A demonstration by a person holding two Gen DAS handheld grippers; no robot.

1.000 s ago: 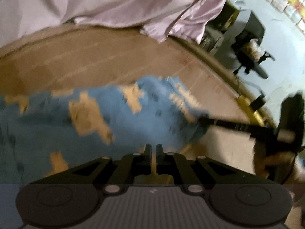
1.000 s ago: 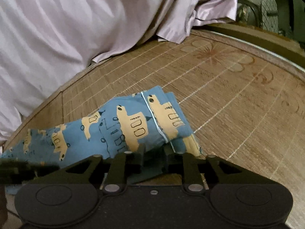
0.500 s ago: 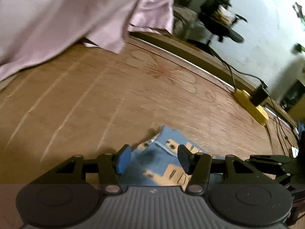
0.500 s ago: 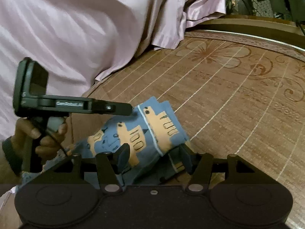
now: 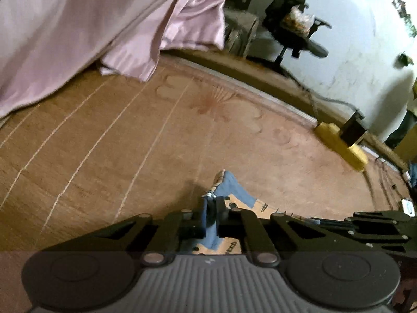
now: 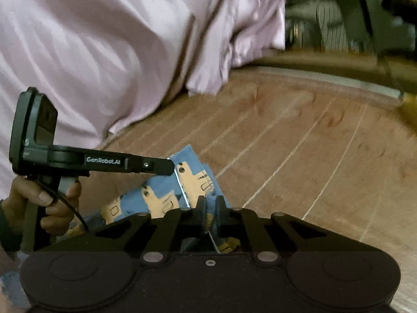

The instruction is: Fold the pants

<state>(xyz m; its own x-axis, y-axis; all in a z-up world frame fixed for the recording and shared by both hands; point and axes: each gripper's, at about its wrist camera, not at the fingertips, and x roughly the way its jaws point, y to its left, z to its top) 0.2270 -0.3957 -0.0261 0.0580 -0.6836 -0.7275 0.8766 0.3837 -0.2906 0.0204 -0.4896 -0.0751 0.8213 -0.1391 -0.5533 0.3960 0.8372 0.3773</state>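
Note:
The blue pants [image 6: 161, 198] with yellow vehicle prints lie bunched on a woven mat [image 6: 299, 156]. My right gripper [image 6: 210, 208] is shut on a fold of this cloth near its white seam. In the left wrist view my left gripper [image 5: 212, 208] is also shut on a pinch of the blue pants [image 5: 234, 190], and most of the garment is hidden under the tool. The right wrist view shows the left gripper [image 6: 168, 167] from the side, its tip on the pants' far edge, held by a person's hand [image 6: 44, 203].
A pink satin sheet [image 5: 91, 26] is heaped along the far side of the mat. A yellow power strip [image 5: 341, 143] with a black plug lies at the mat's right edge. Beyond it stand an office chair [image 5: 294, 26] and a white wall.
Half a second ago both grippers were open around the cloth; both have now shut on the pants. The left gripper sits lower, against the fabric's edge.

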